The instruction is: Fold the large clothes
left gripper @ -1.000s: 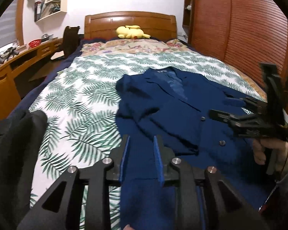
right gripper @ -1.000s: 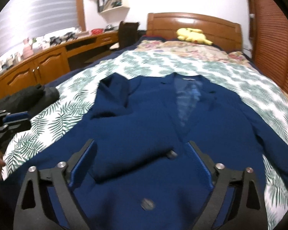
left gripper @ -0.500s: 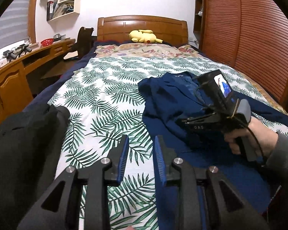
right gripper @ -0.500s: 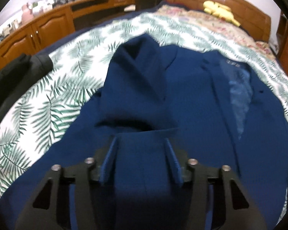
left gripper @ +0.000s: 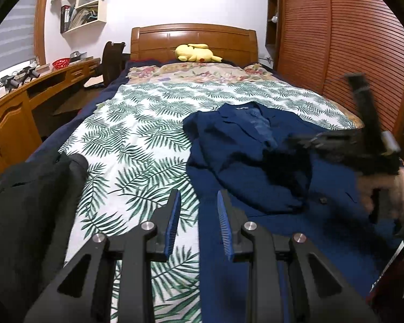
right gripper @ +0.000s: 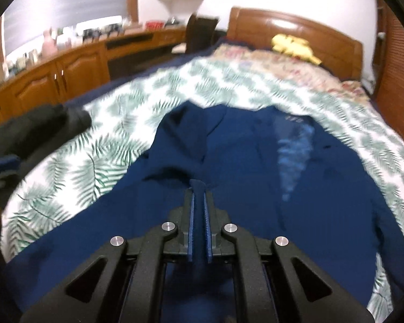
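A dark blue jacket [left gripper: 242, 156] lies face up on the leaf-print bedspread [left gripper: 137, 140], its left sleeve folded in over the chest. In the right wrist view the jacket [right gripper: 256, 161] fills the middle. My right gripper [right gripper: 198, 188] is closing tight on a raised fold of the jacket's cloth, which pokes out past the fingertips. In the left wrist view that gripper [left gripper: 336, 145] is a blur over the jacket's right side, held by a hand [left gripper: 385, 193]. My left gripper [left gripper: 198, 196] hovers narrowly open over the jacket's left edge, with nothing between its pads.
A black garment [left gripper: 35, 202] is heaped at the bed's left edge. A yellow plush toy [left gripper: 194, 53] lies by the headboard. A wooden desk [left gripper: 13, 107] runs along the left, and slatted wardrobe doors [left gripper: 350, 53] along the right.
The right gripper went from wide open to shut on a fold of the jacket. It swung left over the folded sleeve, then back to the right and up slightly. The left gripper barely moved.
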A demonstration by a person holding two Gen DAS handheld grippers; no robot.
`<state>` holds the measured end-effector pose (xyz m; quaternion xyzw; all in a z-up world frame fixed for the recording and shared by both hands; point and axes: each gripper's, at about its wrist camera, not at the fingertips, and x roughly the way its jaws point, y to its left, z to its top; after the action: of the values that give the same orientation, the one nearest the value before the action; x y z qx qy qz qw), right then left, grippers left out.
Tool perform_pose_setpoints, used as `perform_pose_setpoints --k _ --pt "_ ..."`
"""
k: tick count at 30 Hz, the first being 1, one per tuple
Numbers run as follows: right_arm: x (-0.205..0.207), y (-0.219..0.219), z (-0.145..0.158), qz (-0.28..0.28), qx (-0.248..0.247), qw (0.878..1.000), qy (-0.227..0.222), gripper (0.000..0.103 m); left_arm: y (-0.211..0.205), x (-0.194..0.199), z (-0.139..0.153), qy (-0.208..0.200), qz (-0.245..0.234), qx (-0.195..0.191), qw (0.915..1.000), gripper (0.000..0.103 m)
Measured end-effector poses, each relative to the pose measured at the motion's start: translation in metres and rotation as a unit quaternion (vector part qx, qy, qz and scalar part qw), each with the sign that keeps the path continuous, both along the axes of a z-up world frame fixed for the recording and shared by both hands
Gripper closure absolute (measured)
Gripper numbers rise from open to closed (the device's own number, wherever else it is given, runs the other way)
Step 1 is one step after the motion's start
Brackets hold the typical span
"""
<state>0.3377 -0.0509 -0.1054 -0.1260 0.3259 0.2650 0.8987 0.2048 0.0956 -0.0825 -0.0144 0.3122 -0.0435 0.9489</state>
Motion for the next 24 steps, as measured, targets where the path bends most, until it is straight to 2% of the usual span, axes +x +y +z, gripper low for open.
perform_pose_setpoints --k 4,7,11,18,24 --pt "-0.028 -0.045 0.029 -0.021 0.031 0.999 -0.030 0.099 -0.012 0.004 0.000 0.002 -0.009 0.000 1.0000 0.077" --pt "-0.042 -0.067 0.040 -0.042 0.041 0.997 -0.044 0.099 -0.021 0.007 0.002 -0.003 -0.017 -0.001 0.9999 0.077" --pt "-0.062 -0.095 0.045 -0.068 0.049 0.995 -0.057 0.099 -0.030 0.010 0.006 -0.007 -0.024 -0.006 0.9997 0.077" --pt "-0.096 -0.119 0.045 -0.100 0.037 0.989 -0.099 0.099 -0.050 0.017 0.007 -0.009 -0.038 -0.010 0.9992 0.077" --pt "-0.109 -0.133 0.016 -0.112 0.041 0.992 -0.049 0.099 -0.061 0.019 0.007 -0.008 -0.047 -0.007 0.9988 0.077"
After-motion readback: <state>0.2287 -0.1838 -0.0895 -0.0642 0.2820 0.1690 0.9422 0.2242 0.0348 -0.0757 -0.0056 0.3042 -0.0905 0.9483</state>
